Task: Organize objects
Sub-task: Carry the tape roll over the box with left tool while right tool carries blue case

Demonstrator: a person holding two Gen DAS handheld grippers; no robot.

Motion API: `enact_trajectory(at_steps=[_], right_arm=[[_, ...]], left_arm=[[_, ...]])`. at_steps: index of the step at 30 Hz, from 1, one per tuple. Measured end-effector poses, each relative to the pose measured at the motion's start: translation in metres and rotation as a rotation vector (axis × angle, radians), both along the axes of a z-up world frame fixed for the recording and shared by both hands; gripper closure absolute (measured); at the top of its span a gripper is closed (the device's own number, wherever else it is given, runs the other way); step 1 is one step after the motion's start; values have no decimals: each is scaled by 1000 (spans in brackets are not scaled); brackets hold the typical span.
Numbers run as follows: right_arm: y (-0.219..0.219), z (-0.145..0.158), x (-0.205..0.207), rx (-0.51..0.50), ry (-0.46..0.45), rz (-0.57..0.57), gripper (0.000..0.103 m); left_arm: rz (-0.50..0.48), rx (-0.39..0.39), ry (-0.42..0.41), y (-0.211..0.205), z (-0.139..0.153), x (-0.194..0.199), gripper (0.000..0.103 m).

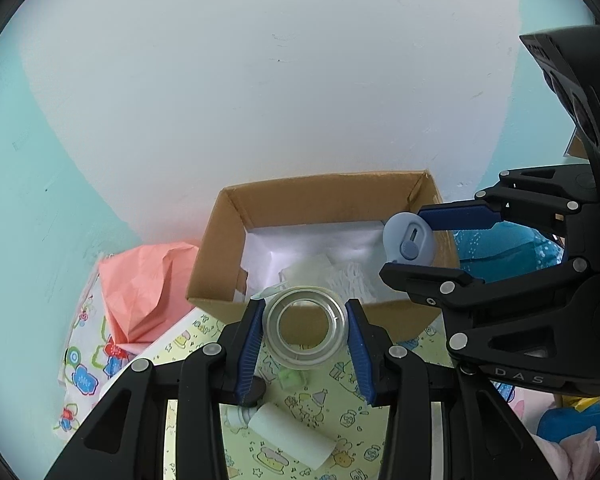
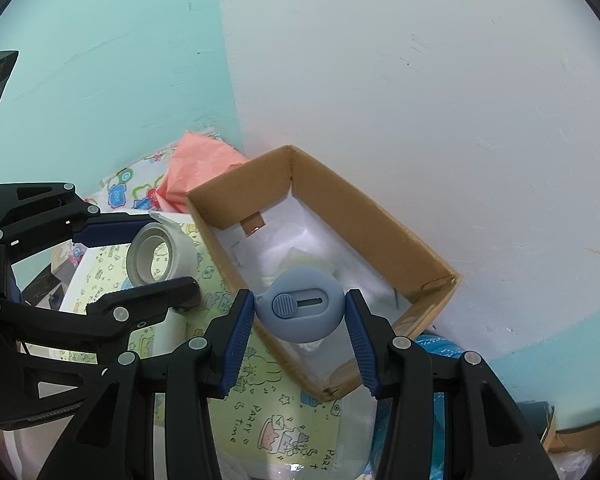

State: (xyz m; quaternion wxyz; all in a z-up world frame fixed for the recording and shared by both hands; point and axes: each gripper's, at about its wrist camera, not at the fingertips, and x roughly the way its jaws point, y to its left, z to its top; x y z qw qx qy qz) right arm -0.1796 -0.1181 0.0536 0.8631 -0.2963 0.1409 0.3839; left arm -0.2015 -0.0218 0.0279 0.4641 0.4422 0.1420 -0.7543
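My left gripper (image 1: 305, 330) is shut on a clear tape roll (image 1: 305, 330), held just in front of the near wall of an open cardboard box (image 1: 320, 196). My right gripper (image 2: 300, 312) is shut on a small blue-grey box cutter (image 2: 300, 310), held above the box (image 2: 380, 224) at its near right corner. In the left wrist view the right gripper (image 1: 410, 246) and cutter (image 1: 408, 242) show at the box's right wall. In the right wrist view the left gripper (image 2: 160, 252) and tape roll (image 2: 160, 254) show left of the box. The box holds white paper and plastic packing.
The box stands against a white and teal wall. Pink tissue paper (image 1: 148, 284) lies left of it. Yellow patterned gift paper (image 1: 316, 408) covers the surface, with a white tube (image 1: 288, 436) below my left gripper. Blue dotted fabric (image 1: 500, 252) lies right of the box.
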Motion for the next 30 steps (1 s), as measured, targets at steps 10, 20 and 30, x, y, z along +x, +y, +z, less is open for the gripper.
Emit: enact_trajectory(at_steps=[10, 20, 30], right_arm=[[3, 6, 24, 2, 6, -21, 53], [6, 8, 42, 4, 17, -39, 53], [14, 4, 61, -13, 21, -44, 53]], left_arm=[[-24, 10, 3, -20, -7, -13, 62], [-41, 17, 12, -36, -14, -22, 62], [-43, 36, 21, -53, -28, -24, 62]])
